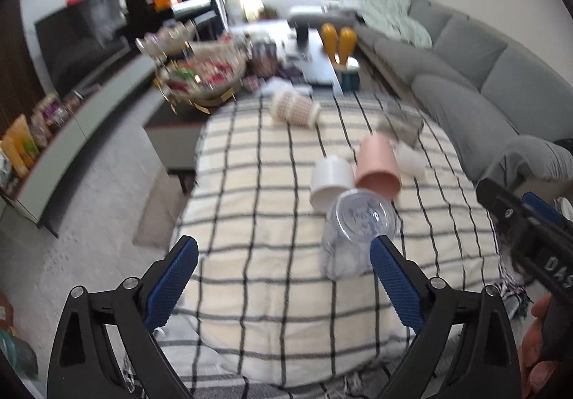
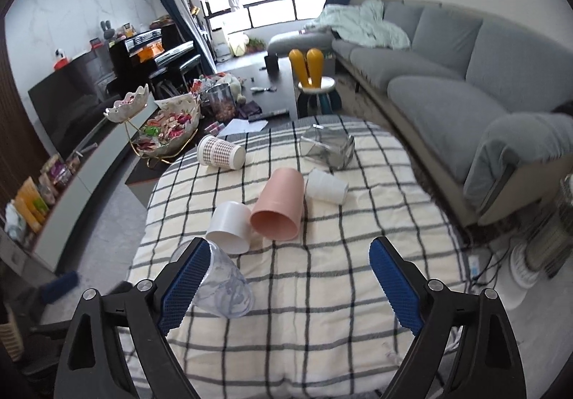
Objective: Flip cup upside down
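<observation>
Both hand-held grippers, left and right, gape wide and empty; the clear cup looks light, thin, slippery, best pinched across its side wall.

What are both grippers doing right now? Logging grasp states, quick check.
Left gripper: open, holding nothing; the clear plastic cup lies beside its right finger.
Right gripper: open, holding nothing.
</observation>
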### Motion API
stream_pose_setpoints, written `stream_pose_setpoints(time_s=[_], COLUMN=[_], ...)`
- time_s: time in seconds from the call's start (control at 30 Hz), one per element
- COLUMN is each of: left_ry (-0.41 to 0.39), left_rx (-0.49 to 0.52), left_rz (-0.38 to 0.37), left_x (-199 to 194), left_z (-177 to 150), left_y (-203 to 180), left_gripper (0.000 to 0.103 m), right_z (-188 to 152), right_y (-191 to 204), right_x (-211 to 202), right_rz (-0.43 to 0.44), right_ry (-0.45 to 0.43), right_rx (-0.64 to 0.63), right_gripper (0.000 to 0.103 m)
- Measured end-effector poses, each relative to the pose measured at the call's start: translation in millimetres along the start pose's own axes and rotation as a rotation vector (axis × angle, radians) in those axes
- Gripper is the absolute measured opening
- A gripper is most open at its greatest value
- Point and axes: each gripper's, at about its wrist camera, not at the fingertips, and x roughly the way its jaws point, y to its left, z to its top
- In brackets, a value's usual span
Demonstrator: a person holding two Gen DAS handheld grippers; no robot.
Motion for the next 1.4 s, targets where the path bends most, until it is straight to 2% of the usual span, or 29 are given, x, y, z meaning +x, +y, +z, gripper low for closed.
stream_pose_setpoints(time_s=[0.17, 0.53, 0.9, 1.4], left_ry=[-0.076, -0.102, -0.143, -0.135], left_rx=[-0.015, -0.062, -0.034, -0.028], left_rz=[0.031, 0.043, 0.066, 0.059], left_x=[-11, -19, -26, -25], left_z=[-4, -12, -13, -13], left_y=[3, 5, 1, -2], left_gripper=[0.103, 0.103, 0.103, 0.103], right_z=[-4, -11, -9, -8], right_y=[5, 16, 10, 11], right_x=[-8, -30, -34, -34], right_rz=[-0.039, -0.179, -0.151, -0.147], right_ry=[-0.055, -0.213, -0.202, -0.199], right_rx=[-0.033, -0.126, -0.105, -0.104], right_gripper=[0.094, 0.101, 0.101, 0.101])
